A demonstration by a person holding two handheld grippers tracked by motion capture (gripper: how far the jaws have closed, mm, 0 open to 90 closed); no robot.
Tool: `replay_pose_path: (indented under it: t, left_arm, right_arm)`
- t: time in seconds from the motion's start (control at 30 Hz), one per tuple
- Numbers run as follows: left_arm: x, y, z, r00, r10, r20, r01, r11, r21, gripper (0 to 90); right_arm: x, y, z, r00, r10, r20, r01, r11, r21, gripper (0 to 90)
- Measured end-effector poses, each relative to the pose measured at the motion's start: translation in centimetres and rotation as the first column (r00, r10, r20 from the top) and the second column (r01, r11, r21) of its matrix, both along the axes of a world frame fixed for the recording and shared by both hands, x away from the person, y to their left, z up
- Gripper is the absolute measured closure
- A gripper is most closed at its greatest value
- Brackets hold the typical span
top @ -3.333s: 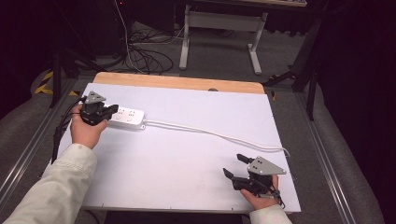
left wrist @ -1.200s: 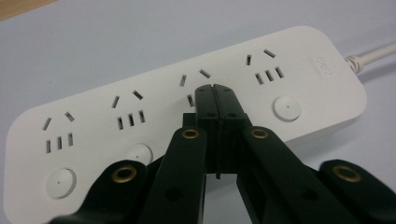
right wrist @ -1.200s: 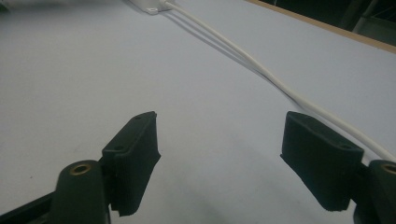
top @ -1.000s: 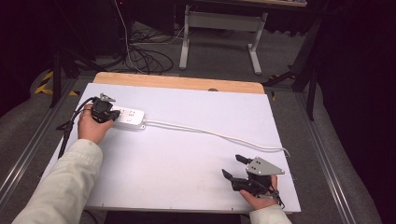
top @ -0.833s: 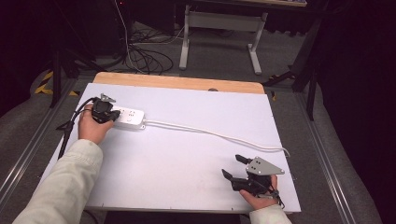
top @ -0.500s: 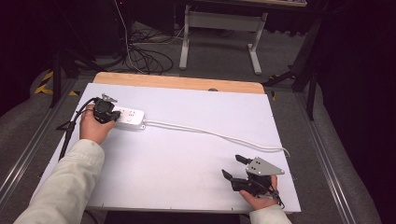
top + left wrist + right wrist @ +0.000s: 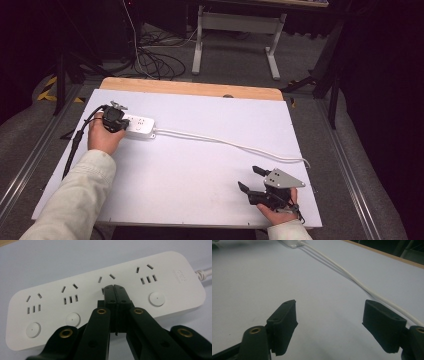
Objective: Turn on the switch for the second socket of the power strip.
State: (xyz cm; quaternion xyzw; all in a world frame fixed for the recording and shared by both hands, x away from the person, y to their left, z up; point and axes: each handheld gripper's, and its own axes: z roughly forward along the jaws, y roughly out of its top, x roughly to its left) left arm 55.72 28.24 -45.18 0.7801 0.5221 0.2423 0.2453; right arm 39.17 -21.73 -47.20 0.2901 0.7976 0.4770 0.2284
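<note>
Two grippers on one white table (image 7: 200,165), little changed from a moment ago. Near right corner: right gripper (image 7: 256,181) exactly as before, resting low in its hand, jaws spread wide with nothing between them, pointing left and far across the bare top; pads (image 7: 283,322) well apart above empty surface in the right gripper view. Just beyond it, white cable (image 7: 235,145) trailing from the near right edge, running left and far toward the strip. Far left: left gripper (image 7: 120,122) a touch farther along than three seconds back, otherwise unmoved over the last second, held by a hand in a pale sleeve (image 7: 75,200). Jaws pressed fully together, gripping nothing, tips (image 7: 115,288) down against the top face of the power strip (image 7: 100,300) at its third socket group from the free end, over where that group's round button would sit. Power strip lying flat at the far left of the table, long axis left to right, cable end pointing right, sockets facing up.
</note>
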Motion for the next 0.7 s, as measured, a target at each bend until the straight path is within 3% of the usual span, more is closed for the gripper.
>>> replay_pose_path:
  t: [0.5,0.63,0.7]
  left_arm:
    - [0.01,-0.02,0.01,1.0000,-0.003,-0.008,0.003,1.0000,0.005,90.0]
    - [-0.14,-0.01,-0.11,0.9998,-0.015,0.012,0.015,0.9998,0.014,90.0]
    - [0.01,0.15,0.04,0.9999,-0.008,0.008,0.008,0.9999,-0.015,90.0]
  right_arm:
    - [-0.06,-0.15,-0.04,1.0000,0.000,-0.001,0.000,1.000,-0.002,27.5]
    - [-0.04,-0.20,-0.02,1.0000,-0.005,-0.001,0.005,1.000,0.005,27.5]
    - [0.02,-0.15,-0.05,1.0000,-0.006,-0.002,0.006,1.000,0.004,27.5]
